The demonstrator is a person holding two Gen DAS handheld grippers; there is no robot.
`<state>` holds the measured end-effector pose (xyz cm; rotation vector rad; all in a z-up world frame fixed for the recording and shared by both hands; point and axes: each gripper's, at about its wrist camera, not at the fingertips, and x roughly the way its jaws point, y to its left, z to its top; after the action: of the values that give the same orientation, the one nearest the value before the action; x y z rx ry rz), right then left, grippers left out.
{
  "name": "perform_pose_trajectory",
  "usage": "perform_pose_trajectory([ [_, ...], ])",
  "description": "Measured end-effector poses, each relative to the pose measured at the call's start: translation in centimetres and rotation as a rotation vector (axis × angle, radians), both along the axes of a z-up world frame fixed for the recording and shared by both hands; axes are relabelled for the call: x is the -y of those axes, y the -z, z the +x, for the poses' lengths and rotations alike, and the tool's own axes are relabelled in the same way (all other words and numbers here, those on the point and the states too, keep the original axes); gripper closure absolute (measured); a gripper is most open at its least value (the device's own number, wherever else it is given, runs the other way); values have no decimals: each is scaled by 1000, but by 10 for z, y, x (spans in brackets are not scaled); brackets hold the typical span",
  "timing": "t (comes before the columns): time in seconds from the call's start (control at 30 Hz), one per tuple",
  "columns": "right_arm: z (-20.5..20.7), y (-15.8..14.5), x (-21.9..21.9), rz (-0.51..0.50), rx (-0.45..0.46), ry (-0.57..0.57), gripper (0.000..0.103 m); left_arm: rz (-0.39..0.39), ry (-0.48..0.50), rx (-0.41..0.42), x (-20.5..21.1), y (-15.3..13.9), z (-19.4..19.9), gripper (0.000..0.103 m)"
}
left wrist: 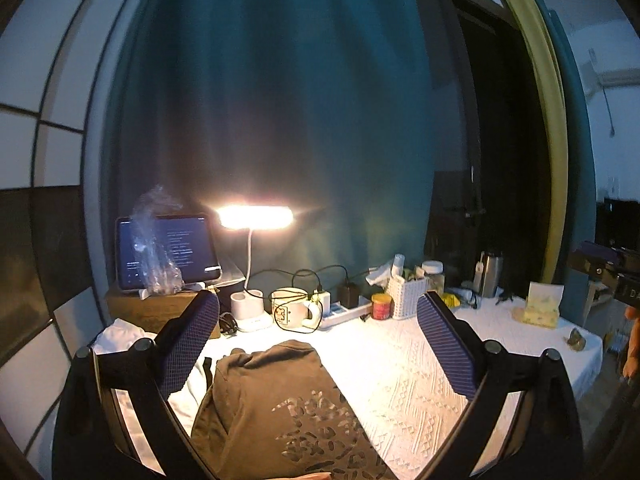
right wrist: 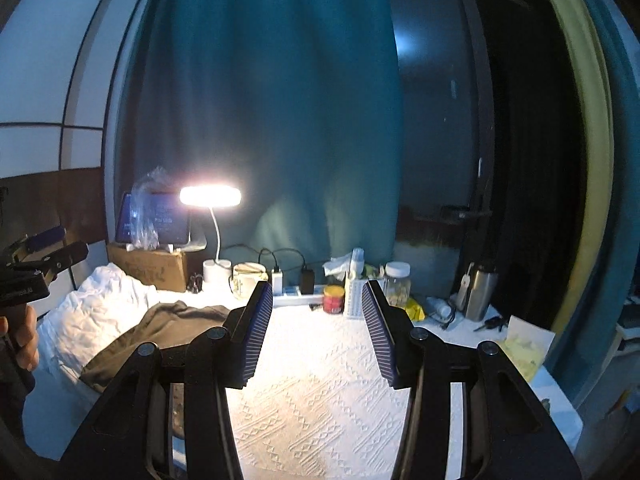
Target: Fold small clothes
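**Brown top on white-clothed table, both tongs clear of it**

Clutter along the table's back edge, L to R: crumpled white cloth (right wrist: 96, 308); cardboard box (right wrist: 150, 266) w/ a lit tablet (left wrist: 168, 252) and clear plastic bag (left wrist: 154, 240) on top; glowing desk lamp (left wrist: 255, 217); white mug (left wrist: 292, 307); power strip (left wrist: 344, 314) w/ chargers and looping cables; red-lidded jar (left wrist: 381, 306); white woven basket (left wrist: 406, 294); steel flask (left wrist: 490, 274); tissue pack (left wrist: 542, 306) near the R edge. Teal curtain (left wrist: 280, 120) hangs behind.

Brown top (left wrist: 276, 404), olive-brown w/ a pale printed pattern, lies rumpled on the textured white tablecloth (left wrist: 400, 380), L of centre, beside the white cloth.

Left gripper (left wrist: 318, 344) spread wide above the top, pads not touching it. Right gripper (right wrist: 318, 332) partly open, empty, over bare tablecloth to the R of the top.
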<state>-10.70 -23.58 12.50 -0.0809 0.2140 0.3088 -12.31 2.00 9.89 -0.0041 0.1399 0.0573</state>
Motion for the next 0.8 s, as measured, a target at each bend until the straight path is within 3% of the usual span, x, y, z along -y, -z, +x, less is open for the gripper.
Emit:
perform_pose_trajectory([
  [0.5,-30,-24,9,14,100,55,53,-106,-30,105,-30,0,-26,2],
  [0.8,-26,-22,19,32,101,87,53,-106,-39,48,-28,7,-15,2],
])
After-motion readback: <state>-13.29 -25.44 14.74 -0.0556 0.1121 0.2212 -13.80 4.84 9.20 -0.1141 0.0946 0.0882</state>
